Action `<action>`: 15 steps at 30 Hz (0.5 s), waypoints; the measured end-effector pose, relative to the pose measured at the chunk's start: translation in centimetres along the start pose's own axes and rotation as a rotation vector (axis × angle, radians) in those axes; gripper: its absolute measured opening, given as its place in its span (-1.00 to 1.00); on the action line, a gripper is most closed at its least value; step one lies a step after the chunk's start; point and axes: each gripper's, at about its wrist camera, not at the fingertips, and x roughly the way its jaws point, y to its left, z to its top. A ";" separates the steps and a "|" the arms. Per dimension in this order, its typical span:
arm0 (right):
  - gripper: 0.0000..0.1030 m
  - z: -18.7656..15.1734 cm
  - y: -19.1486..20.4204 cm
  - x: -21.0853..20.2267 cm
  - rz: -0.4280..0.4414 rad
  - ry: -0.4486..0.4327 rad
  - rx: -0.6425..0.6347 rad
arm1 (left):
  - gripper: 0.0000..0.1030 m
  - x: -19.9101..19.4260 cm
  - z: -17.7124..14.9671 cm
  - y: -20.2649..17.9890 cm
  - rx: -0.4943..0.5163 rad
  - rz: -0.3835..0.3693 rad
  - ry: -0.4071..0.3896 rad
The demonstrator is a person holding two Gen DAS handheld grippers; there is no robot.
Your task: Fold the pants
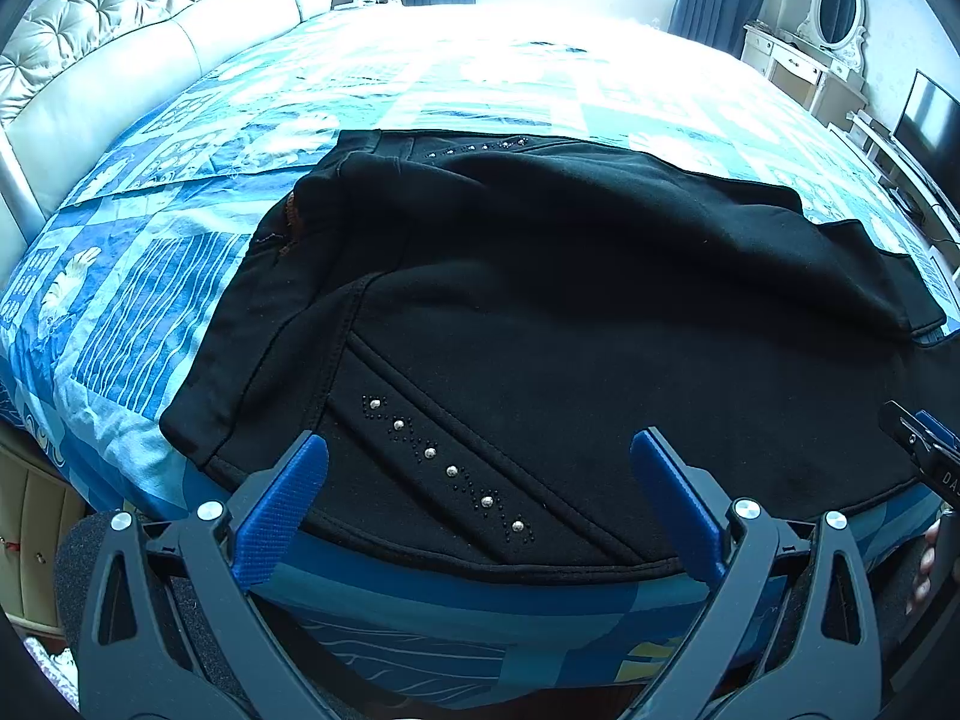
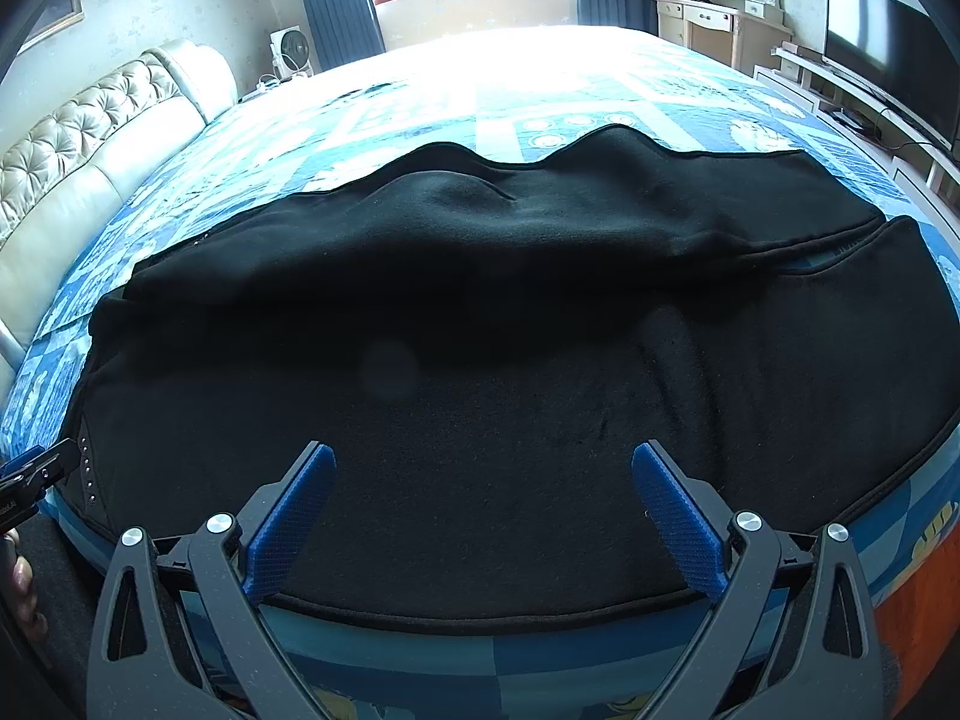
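Black pants [image 1: 540, 300] lie spread across the near side of the bed, waistband to the left, with a studded pocket trim [image 1: 450, 468] near the front edge. My left gripper [image 1: 480, 450] is open and empty, hovering over the waist end at the bed's front edge. In the right wrist view the pants' legs [image 2: 510, 330] stretch to the right, one leg lying rumpled over the other. My right gripper [image 2: 483, 462] is open and empty above the near leg's edge. Each gripper's tip shows at the other view's side: the right gripper [image 1: 924, 438] and the left gripper [image 2: 36, 474].
The bed has a blue patterned quilt [image 1: 150, 276] and a tufted cream headboard [image 1: 120, 30] at left. A white dresser with mirror [image 2: 720, 6] and a TV [image 2: 888, 54] stand at the right. A fan [image 2: 291, 54] sits by the window.
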 end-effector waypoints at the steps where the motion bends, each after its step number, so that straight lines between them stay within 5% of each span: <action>1: 0.92 0.0 0.0 0.0 0.000 0.001 0.000 | 0.96 0.0 0.0 0.0 0.000 0.000 0.000; 9: 0.92 0.1 0.0 -0.1 0.013 0.001 0.000 | 0.96 0.0 0.0 0.0 0.001 -0.001 -0.002; 15: 0.92 1.9 -3.3 -2.2 0.163 -0.006 0.100 | 0.96 -0.1 0.0 0.0 0.002 -0.004 -0.002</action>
